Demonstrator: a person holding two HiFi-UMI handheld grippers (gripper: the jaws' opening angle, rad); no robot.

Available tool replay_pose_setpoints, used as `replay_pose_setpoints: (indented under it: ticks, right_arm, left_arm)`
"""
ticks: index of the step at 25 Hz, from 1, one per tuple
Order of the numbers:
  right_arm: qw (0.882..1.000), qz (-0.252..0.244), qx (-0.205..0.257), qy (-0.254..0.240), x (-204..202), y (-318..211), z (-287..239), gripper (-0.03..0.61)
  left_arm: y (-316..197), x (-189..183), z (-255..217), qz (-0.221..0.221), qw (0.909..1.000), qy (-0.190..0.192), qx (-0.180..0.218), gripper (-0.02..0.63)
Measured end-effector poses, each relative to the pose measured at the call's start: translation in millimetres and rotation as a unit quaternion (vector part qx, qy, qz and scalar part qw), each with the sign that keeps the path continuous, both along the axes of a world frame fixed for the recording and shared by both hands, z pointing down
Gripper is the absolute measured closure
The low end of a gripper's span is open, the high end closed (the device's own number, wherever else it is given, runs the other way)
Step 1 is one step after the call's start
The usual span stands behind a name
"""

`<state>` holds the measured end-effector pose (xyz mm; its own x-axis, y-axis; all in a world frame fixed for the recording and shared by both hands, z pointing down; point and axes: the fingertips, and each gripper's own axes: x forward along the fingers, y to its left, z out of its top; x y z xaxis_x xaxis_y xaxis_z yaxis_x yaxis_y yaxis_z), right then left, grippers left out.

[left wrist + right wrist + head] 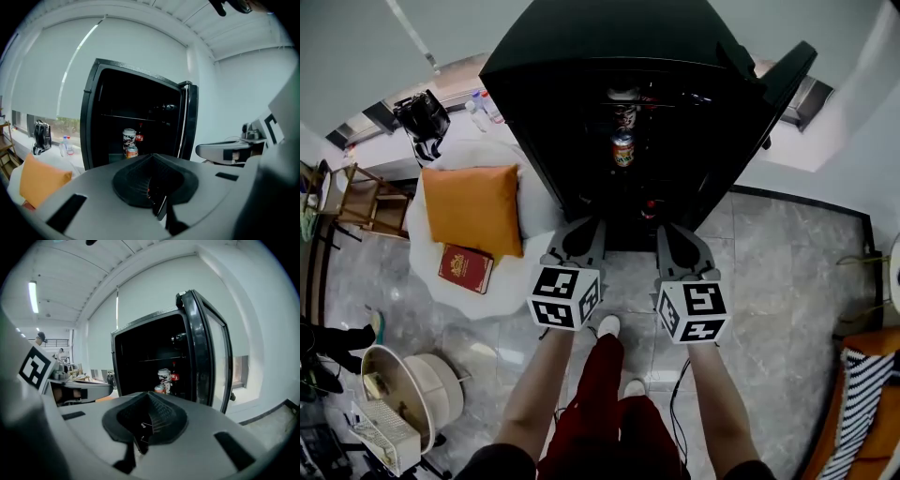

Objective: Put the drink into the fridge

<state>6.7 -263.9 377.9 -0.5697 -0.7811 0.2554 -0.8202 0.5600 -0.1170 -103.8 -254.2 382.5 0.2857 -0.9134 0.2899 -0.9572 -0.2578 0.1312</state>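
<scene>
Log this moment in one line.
fridge: open | drinks: inside | left hand-held gripper: shut, empty | right hand-held gripper: shut, empty

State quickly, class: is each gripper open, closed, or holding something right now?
Left grey gripper: fingers closed, holding nothing.
Right grey gripper: fingers closed, holding nothing.

Fridge (pixel 581 56) stands open, can (pixel 623 148) on a shelf inside. Left claw (pixel 584 230) and right claw (pixel 673 232) point at it. Orange cushion (pixel 473 208) and red book (pixel 466 268) lie on the white counter (pixel 517 272).
</scene>
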Motion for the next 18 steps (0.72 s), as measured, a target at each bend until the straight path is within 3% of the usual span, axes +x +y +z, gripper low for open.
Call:
replay_pose_setpoints:
  ticks: [11,18]
  right_arm:
    - [1.0,0.006,0.008,-0.006,32,52,-62,0.563]
    - [1.0,0.009,0.029,-0.009,41,58,-99,0.563]
  left_arm:
    - [53,8,-68,0.001,0.9998,0.0,0.018,0.603]
    - [59,10,-104,0.017,0.9987,-0.033,0.036,0.603]
